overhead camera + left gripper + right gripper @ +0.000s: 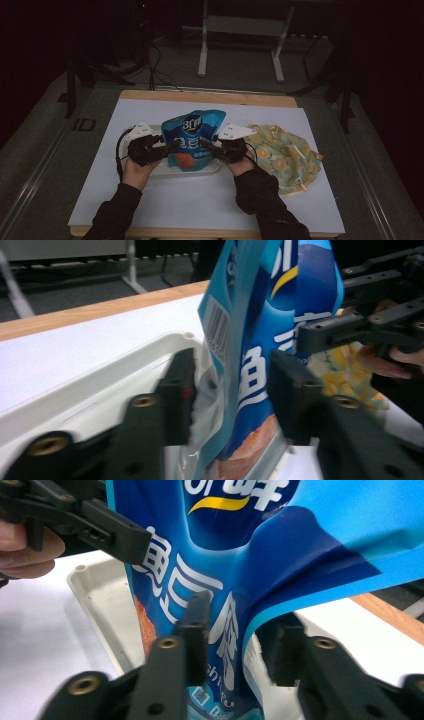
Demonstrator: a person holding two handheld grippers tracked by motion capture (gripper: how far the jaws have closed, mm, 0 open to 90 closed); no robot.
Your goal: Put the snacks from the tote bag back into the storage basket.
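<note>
Black sleeves come in from the bottom of the high view, each hand holding a gripper against one side of a blue snack bag [191,140]. That bag stands in a shallow white tray [165,170] on the white table top [200,200], its long axis roughly upright, the top edge leaning away from the person and the orange picture at its foot nearest them. Nothing else can be made out in the tray, though the bag and both hands cover most of it.

Left gripper [230,390]: its jaws straddle the bag's left edge, one on either face; whether they pinch the film or only stand close I cannot tell. Right gripper [240,630]: jaws likewise on either side of a fold at the bag's right edge, grip unclear.

Just right of the right hand lies a crumpled yellow patterned cloth [287,155], partly hidden by the wrist. Both gripper views cut off the bag's top.
</note>
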